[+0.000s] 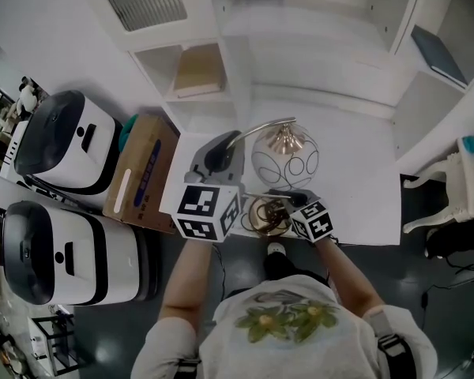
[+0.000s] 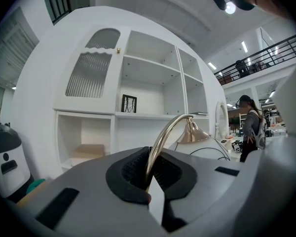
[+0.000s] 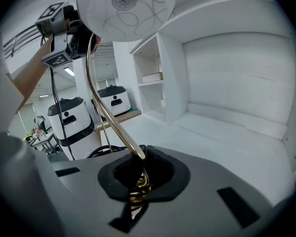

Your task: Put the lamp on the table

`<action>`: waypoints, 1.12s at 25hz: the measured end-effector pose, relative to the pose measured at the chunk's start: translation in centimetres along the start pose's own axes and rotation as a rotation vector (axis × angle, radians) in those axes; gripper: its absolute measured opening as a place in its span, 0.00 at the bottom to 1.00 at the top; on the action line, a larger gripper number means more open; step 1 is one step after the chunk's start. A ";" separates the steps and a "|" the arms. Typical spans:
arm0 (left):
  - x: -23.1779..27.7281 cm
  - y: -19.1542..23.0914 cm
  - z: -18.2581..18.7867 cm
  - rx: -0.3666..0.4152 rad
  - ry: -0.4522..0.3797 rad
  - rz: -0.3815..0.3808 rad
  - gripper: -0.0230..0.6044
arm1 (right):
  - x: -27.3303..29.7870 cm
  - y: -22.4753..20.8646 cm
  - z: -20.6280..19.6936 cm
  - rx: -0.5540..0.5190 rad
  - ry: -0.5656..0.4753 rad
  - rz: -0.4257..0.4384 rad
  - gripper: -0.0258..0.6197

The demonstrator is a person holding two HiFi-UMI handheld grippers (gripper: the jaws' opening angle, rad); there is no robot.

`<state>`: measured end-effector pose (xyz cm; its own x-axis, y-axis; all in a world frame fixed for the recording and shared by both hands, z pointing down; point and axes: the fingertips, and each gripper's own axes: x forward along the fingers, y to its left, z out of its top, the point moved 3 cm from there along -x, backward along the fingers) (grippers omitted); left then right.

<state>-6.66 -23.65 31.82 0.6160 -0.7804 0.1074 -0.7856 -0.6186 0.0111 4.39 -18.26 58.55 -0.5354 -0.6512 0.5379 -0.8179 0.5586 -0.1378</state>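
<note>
The lamp has a white globe shade (image 1: 284,158) with black line loops, a curved gold neck (image 1: 261,127) and a round gold base (image 1: 268,215). It stands upright over the near edge of the white table (image 1: 355,172); whether the base rests on it I cannot tell. My left gripper (image 1: 223,150) is shut on the neck (image 2: 163,142), high on the curve, with the shade (image 2: 197,144) just beyond. My right gripper (image 1: 288,198) is shut on the lower stem (image 3: 101,107) just above the base, with the shade (image 3: 126,9) overhead and the left gripper (image 3: 64,33) beside it.
A cardboard box (image 1: 146,172) leans beside the table's left end. Two white and black machines (image 1: 63,140) (image 1: 55,251) stand further left. White shelving (image 1: 197,73) backs the table. A white chair (image 1: 458,188) stands at the right. A person (image 2: 249,127) stands in the distance.
</note>
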 end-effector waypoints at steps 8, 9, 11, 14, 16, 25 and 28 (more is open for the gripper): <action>1.5 1.2 0.2 0.013 0.006 0.010 0.08 | 1.9 -1.2 1.2 0.000 -0.003 0.012 0.09; 1.6 1.3 0.2 0.015 0.006 0.012 0.08 | 2.1 -1.4 1.3 -0.001 -0.003 0.014 0.09; 2.0 1.5 0.3 0.019 0.005 0.013 0.08 | 2.6 -1.6 1.5 -0.003 -0.002 0.016 0.09; 2.5 1.9 0.2 0.018 0.004 0.014 0.08 | 3.1 -2.1 1.8 -0.004 0.002 0.018 0.09; 2.8 2.2 0.1 0.015 0.005 0.013 0.08 | 3.4 -2.4 2.0 -0.005 0.006 0.016 0.09; 4.5 3.8 -0.7 0.006 0.018 0.011 0.08 | 5.7 -3.7 2.3 -0.006 0.033 0.027 0.09; 5.3 4.3 -1.1 0.002 0.027 0.015 0.08 | 6.6 -4.2 2.4 -0.007 0.046 0.036 0.09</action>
<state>-6.89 -30.34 33.51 0.6026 -0.7867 0.1339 -0.7944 -0.6073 0.0073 3.74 -26.11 60.71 -0.5540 -0.6061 0.5707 -0.7967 0.5849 -0.1523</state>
